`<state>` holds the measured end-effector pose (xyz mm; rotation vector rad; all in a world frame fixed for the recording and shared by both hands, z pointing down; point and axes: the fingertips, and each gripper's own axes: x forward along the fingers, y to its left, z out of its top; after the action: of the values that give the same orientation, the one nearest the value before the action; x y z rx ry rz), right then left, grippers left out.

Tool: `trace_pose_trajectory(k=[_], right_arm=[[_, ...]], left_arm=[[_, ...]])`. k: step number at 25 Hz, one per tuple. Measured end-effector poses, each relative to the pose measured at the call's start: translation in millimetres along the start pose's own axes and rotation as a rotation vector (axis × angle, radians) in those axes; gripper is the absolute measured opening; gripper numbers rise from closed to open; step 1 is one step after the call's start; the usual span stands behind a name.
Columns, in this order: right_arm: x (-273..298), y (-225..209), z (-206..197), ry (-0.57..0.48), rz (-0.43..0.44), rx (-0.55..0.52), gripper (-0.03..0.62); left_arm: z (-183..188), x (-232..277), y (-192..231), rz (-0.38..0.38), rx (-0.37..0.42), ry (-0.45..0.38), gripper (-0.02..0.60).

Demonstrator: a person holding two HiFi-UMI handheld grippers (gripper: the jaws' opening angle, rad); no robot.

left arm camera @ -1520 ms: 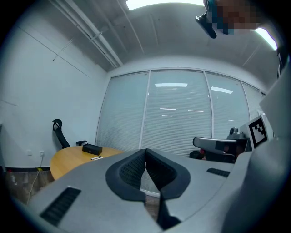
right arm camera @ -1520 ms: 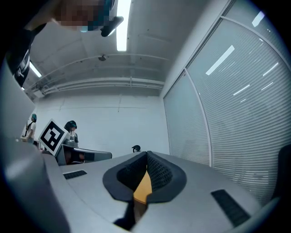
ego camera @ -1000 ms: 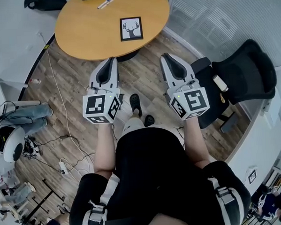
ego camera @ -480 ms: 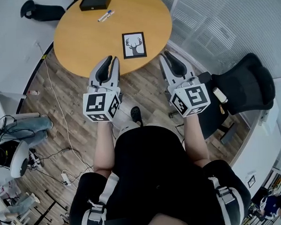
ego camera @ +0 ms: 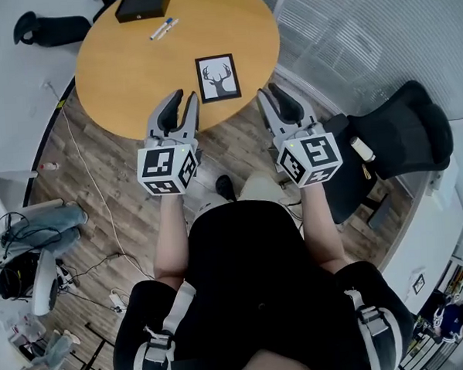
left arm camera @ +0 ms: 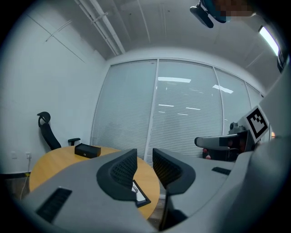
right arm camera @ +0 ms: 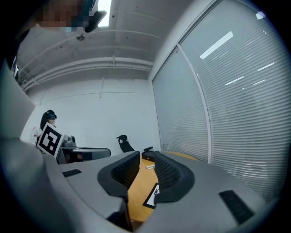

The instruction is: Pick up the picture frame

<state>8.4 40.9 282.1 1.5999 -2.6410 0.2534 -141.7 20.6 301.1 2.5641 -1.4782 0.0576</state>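
Early stage, nothing grasped; picture frame [ego camera: 217, 78] lies flat on the round wooden tabletop [ego camera: 132, 66], near the rim closest to the person, untouched; left gripper [ego camera: 182, 99] and right gripper [ego camera: 272, 95] are both held out toward it, frame ahead and between them; in the head view the left tips sit over the near rim just left of the frame, the right tips off the rim to its right; both point roughly level, above tabletop height as far as I can judge; left gripper's fingers [left arm camera: 120, 173] are apart and opening, gap empty, frame visible below and beyond them; right gripper's fingers [right arm camera: 170, 175] same, apart and opening, only tabletop and the frame's corner seen through the gap; left to do: close the remaining distance, get on an edge of the frame, clamp, lift; my read: the flat-lying frame is the hard part, little edge to bite on; path to it looks clear; marker pen [ego camera: 163, 28] and black box [ego camera: 142, 5] sit at the far side, well apart from the frame; black office chair [ego camera: 403, 129] stands just beside the right arm, could crowd that elbow; second chair [ego camera: 49, 29] beyond the tabletop, cables [ego camera: 78, 142] on the floor to the left, neither in the way.
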Motion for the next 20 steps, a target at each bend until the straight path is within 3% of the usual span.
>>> trace_pose_trajectory(k=[16, 20], right_arm=[[88.3, -47.9, -92.2, 0.225, -0.012, 0.095, 0.118], [120.0, -70.0, -105.2, 0.258, -0.017, 0.098, 0.118]], left_arm=[[-100.0, 82.2, 48.7, 0.012, -0.113, 0.235, 0.124], [-108.7, 110.4, 65.9, 0.027, -0.123, 0.263, 0.124]])
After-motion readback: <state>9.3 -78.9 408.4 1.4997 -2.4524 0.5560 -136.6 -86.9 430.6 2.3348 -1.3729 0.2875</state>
